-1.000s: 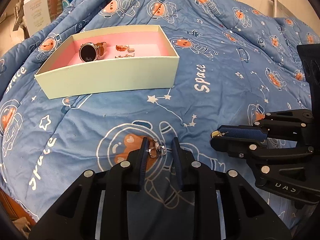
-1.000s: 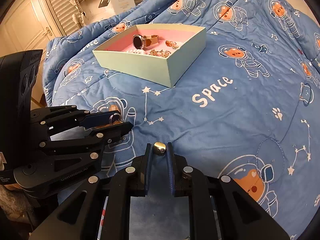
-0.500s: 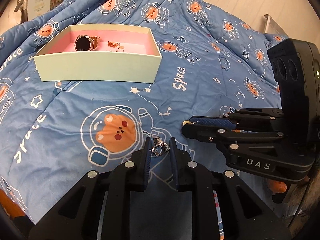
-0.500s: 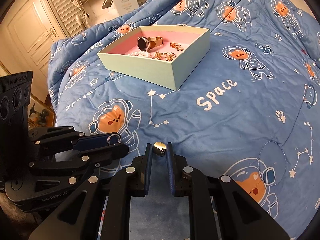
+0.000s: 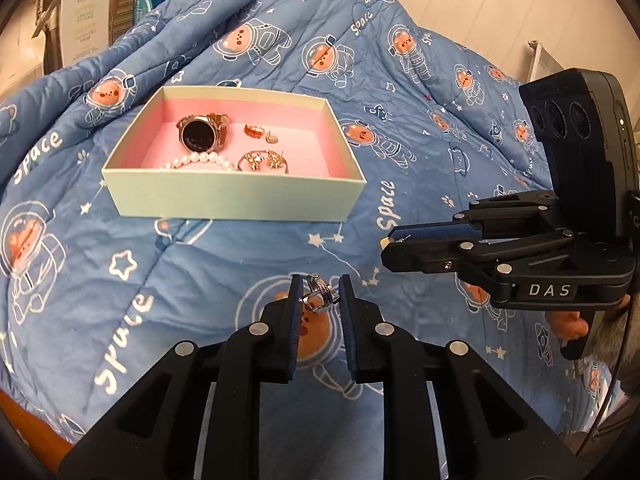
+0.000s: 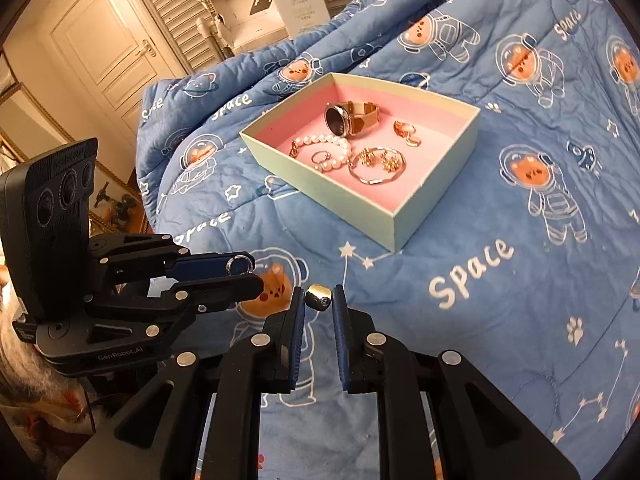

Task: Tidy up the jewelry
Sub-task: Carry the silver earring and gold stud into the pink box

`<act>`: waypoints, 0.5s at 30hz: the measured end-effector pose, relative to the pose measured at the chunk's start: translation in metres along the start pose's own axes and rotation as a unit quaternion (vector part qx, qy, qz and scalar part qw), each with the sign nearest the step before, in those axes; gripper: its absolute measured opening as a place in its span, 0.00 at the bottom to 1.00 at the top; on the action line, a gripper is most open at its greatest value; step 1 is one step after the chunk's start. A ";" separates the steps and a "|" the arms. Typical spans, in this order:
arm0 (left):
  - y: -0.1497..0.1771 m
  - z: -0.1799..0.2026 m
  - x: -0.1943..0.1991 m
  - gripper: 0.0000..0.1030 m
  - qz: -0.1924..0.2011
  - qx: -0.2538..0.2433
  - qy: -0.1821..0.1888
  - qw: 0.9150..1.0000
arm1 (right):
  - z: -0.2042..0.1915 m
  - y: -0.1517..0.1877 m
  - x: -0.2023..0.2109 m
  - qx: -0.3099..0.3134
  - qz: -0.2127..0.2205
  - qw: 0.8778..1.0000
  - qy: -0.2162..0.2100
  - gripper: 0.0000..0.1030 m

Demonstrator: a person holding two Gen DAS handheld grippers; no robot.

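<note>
Your left gripper [image 5: 319, 300] holds a silver ring [image 5: 319, 298]. The ring is shiny, with a dark band across it, and it sits tilted near the tips of the fingers [image 5: 295, 312]. The fingers are only a little way apart and pinch the ring from both sides. It hangs in the air above the blue bed quilt [image 5: 400, 80], over an orange bear picture.

Your right gripper [image 6: 319, 300] holds a small gold piece [image 6: 318, 297]. It is a shiny, rounded lump, and you cannot tell what kind of jewel it is. These fingers [image 6: 340, 316] are also close together and squeeze it at the tips. It is up off the quilt too.

The two grippers are side by side, near each other but not touching.

Farther back on the bed sits an open box [image 5: 236, 200], pale green outside and pink inside. In it lie a gold watch [image 5: 200, 136] with a dark face, a string of white pearls [image 6: 334, 152], a thin gold bangle [image 6: 376, 168] and some small gold earrings [image 5: 256, 131]. The box is well apart from both grippers.
</note>
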State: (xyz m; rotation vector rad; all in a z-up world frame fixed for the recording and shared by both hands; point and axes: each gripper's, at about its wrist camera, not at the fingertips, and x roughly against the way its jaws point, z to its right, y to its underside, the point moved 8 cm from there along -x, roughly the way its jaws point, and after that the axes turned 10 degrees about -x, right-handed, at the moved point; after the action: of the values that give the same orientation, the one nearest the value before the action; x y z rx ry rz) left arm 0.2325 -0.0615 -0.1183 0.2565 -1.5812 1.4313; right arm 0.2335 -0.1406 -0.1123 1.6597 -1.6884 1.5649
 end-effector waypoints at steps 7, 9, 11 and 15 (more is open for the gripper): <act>-0.039 -0.026 0.002 0.18 -0.002 -0.024 -0.002 1.000 | 0.000 -0.040 -0.003 0.041 0.001 0.999 0.021 0.13; -0.048 -0.035 -0.002 0.18 -0.006 -0.017 -0.003 1.000 | 0.002 -0.049 -0.006 0.051 -0.003 0.998 0.030 0.13; -0.056 -0.043 -0.008 0.18 -0.016 -0.009 0.006 1.000 | 0.003 -0.057 -0.010 0.062 -0.009 0.997 0.038 0.13; -0.071 -0.057 -0.022 0.18 -0.039 0.002 0.019 0.999 | 0.006 -0.072 -0.021 0.078 -0.019 0.995 0.056 0.13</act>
State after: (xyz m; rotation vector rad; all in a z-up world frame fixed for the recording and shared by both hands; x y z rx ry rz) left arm 0.3215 -0.0431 -0.0956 0.2893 -1.5216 1.3707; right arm 0.3032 -0.1158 -0.0974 1.6323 -1.5052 1.7758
